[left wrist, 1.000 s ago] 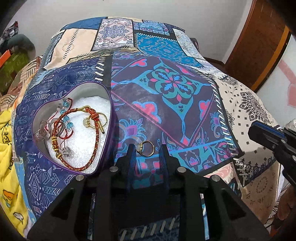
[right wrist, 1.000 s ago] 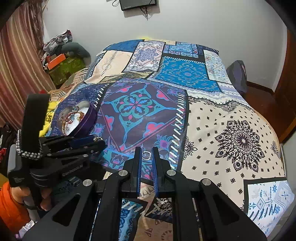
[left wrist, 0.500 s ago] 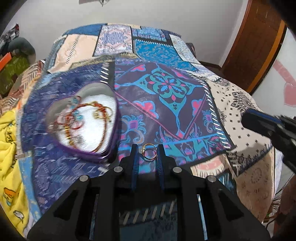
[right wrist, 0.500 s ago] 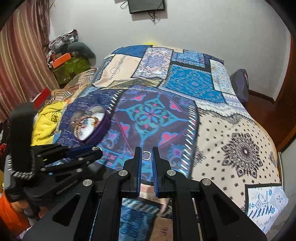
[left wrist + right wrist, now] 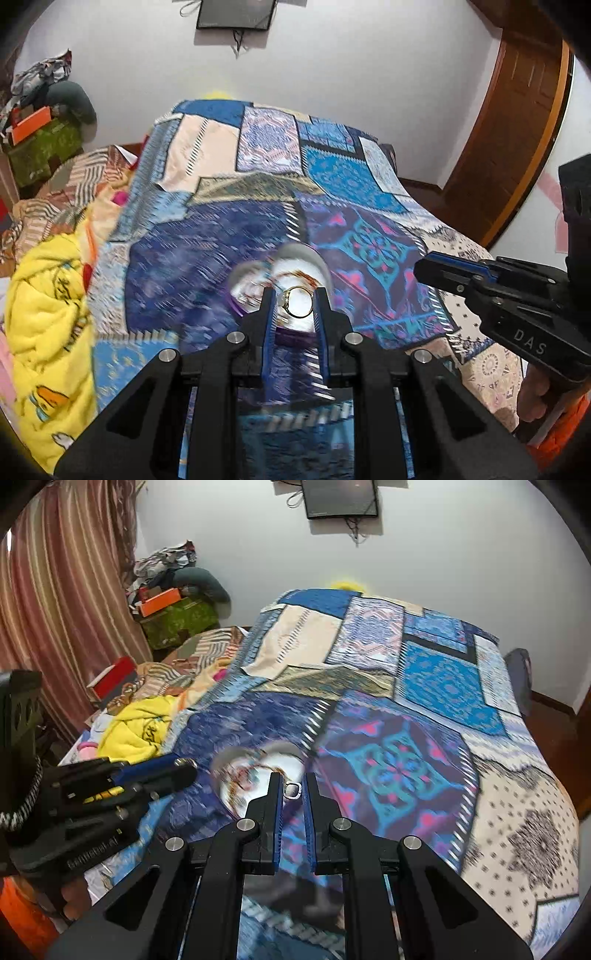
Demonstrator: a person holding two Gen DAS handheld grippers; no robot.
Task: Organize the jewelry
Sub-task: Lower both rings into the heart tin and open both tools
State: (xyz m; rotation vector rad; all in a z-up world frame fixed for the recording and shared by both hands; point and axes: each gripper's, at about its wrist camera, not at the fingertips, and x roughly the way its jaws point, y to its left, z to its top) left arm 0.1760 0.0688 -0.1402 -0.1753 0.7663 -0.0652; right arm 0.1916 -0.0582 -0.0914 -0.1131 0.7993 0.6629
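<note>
Rings are riding in both claws so each can be dropped into the heart-shaped box [image 5: 255, 295] lying on the bed [image 5: 369, 184]. Left claw [image 5: 295, 306] is pinching a gold ring [image 5: 298, 303] directly in line with the box; right claw [image 5: 293, 788] is clenching a silver ring [image 5: 293, 789] over its edge.

Claws: two, the left claw [image 5: 294, 304] and the right claw [image 5: 293, 788].
Rings: two, one gold ring [image 5: 298, 302] and one silver ring [image 5: 293, 789].
Heart-shaped boxes: one, the purple box [image 5: 236, 308]; the pieces inside are too blurred to count.
Beds: one bed [image 5: 443, 738], under one patchwork cover [image 5: 351, 177].
Yellow blankets: one yellow blanket [image 5: 44, 314].
Wall screens: one wall screen [image 5: 340, 496].
Orange boxes: one orange box [image 5: 160, 600].
Curtains: one curtain [image 5: 62, 590].
</note>
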